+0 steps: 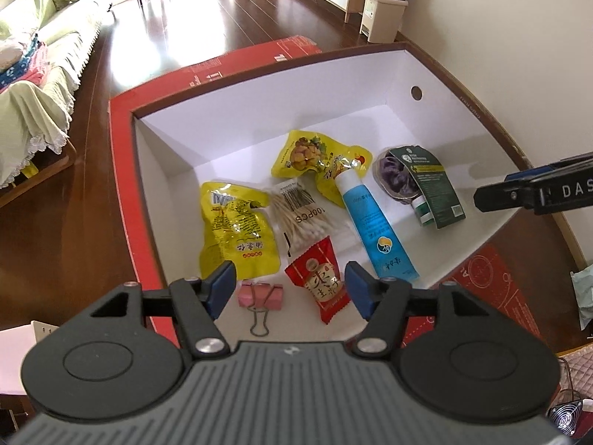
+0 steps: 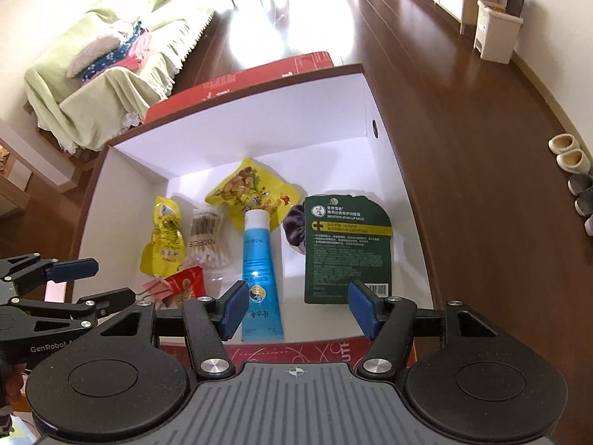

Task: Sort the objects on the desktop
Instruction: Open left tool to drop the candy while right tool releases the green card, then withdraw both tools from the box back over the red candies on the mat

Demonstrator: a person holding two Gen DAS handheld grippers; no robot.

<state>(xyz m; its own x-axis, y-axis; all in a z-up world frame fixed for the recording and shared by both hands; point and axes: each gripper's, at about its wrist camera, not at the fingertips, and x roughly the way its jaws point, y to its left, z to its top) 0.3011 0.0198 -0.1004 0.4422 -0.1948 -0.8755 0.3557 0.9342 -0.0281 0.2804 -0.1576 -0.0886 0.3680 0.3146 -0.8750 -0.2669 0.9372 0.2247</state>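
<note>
An open white box (image 1: 296, 104) holds all the objects. In the left wrist view my left gripper (image 1: 292, 289) hangs open over the box's near end, with a red snack packet (image 1: 320, 282) and a pink binder clip (image 1: 259, 296) lying below between its pads. Further in lie a yellow packet (image 1: 237, 230), a bag of cotton swabs (image 1: 300, 215), a second yellow packet (image 1: 315, 155), a blue tube (image 1: 374, 222), a purple scrunchie (image 1: 393, 176) and a green lip-balm card (image 1: 433, 189). My right gripper (image 2: 296, 307) is open above the blue tube (image 2: 259, 259) and the green card (image 2: 348, 248), holding nothing.
The box (image 2: 259, 129) sits on a red mat (image 1: 122, 185) over dark wooden floor. A covered sofa (image 1: 40, 74) stands to the left, a beige bin (image 1: 383, 15) at the back right, slippers (image 2: 570, 155) to the right. The left gripper (image 2: 100, 283) reaches in from the left edge.
</note>
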